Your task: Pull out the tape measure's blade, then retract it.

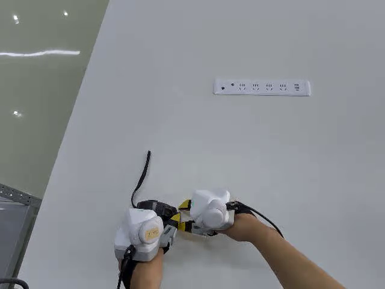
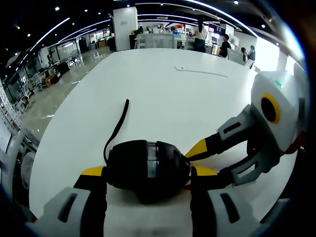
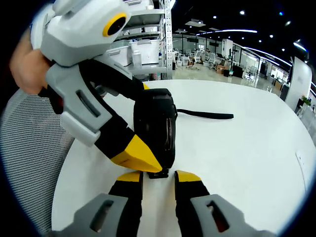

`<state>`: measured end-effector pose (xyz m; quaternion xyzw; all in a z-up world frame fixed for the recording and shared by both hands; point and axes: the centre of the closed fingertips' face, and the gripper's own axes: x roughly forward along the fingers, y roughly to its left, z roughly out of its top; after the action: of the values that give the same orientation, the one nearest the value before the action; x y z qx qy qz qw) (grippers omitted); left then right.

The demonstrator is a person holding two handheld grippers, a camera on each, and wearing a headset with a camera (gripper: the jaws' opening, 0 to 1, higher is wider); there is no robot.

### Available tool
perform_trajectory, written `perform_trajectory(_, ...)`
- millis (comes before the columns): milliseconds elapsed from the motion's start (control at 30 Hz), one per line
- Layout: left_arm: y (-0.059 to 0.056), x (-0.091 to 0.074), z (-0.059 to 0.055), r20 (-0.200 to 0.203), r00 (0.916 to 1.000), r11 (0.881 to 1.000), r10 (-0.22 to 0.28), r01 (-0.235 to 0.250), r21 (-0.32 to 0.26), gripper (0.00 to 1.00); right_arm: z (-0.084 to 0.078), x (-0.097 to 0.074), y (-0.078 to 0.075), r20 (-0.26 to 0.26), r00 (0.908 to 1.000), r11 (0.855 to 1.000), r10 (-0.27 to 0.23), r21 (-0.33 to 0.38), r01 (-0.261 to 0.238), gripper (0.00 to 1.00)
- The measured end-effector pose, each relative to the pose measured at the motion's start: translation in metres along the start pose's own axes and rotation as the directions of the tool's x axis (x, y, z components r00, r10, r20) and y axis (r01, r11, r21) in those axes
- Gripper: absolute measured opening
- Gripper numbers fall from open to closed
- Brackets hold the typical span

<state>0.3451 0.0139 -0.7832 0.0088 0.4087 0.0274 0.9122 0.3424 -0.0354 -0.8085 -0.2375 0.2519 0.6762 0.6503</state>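
Yellow-tipped jaws of the left gripper clamp a black rounded tape measure from both sides at the bottom centre of the left gripper view, with the case resting on a plain white tabletop. Facing it, the right gripper holds its jaws a narrow gap apart around a small dark tab at the mouth of the case; whether they actually pinch it cannot be told. No length of blade is seen drawn out. In the head view both tools meet at the lower centre of the frame, near the table's front edge. A black wrist strap trails from the case up the table. A white multi-socket power strip lies well apart in the upper right. Left of the table, a glossy grey-green floor reflects ceiling lights, and a grey perforated metal shelf juts in at lower left. Beyond stretches an open hall with strip lighting, racks and people standing in the distance.
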Motion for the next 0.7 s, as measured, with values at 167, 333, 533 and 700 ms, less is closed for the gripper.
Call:
perform_trajectory(167,-0.001,-0.001,0.001,-0.002,0.9999,1.0,-0.012,0.012,0.011,0.7,0.0,-0.003,0.001,-0.008,1.0,1.0,-0.004,0.003,0.004,0.27)
perform_trajectory(333,-0.002,-0.006,0.003,0.002,0.9996,0.999,-0.028,0.028,0.022,0.73,-0.004,-0.003,0.0,-0.017,0.9998,1.0,-0.009,0.003,0.009,0.32)
perform_trajectory(533,-0.001,-0.014,0.003,-0.001,0.9988,0.998,-0.049,0.049,0.047,0.78,-0.004,-0.01,0.002,-0.022,0.9996,1.0,-0.02,0.005,0.02,0.38)
perform_trajectory(700,-0.004,-0.02,0.002,-0.005,0.9955,0.992,-0.095,0.095,0.08,0.8,-0.007,-0.014,0.001,-0.022,0.9993,0.999,-0.031,0.012,0.031,0.4)
